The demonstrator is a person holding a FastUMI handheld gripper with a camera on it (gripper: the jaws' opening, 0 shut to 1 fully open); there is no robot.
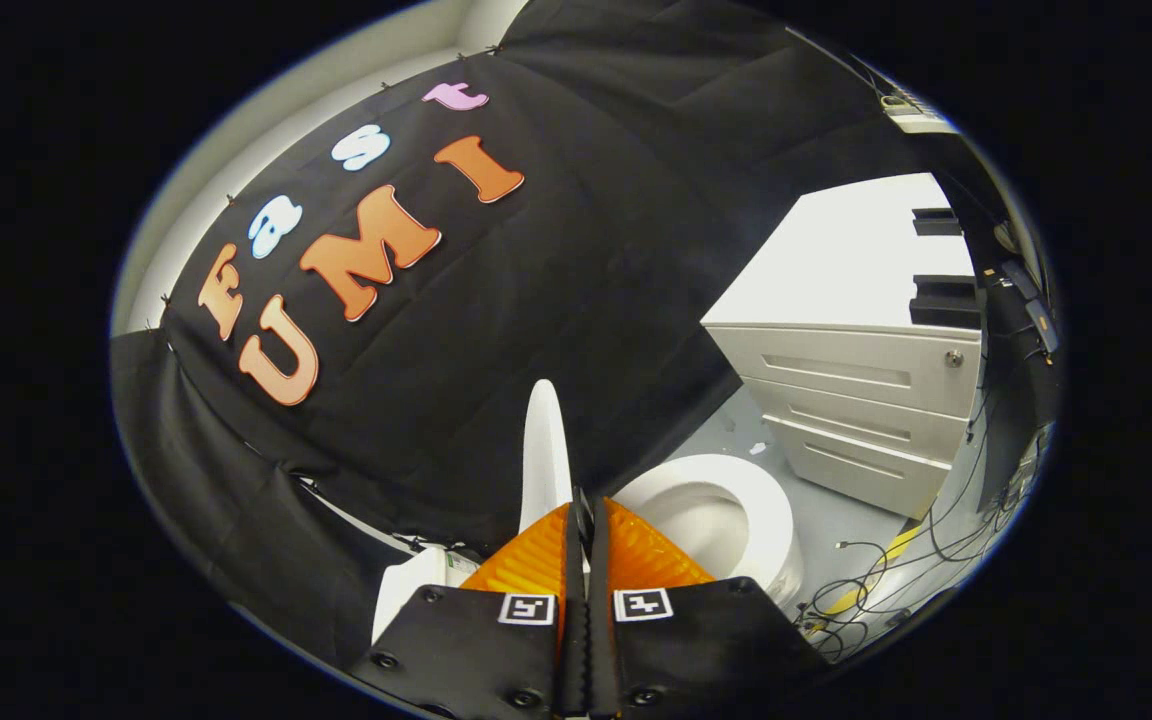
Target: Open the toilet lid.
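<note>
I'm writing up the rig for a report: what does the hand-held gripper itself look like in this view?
The hand-held gripper has two ribbed, wedge-shaped fingers tapering to a point, pressed together. Each sits on a black block carrying a square black-and-white marker, with dark screws at the corners. A toothed seam runs between the blocks.
</note>
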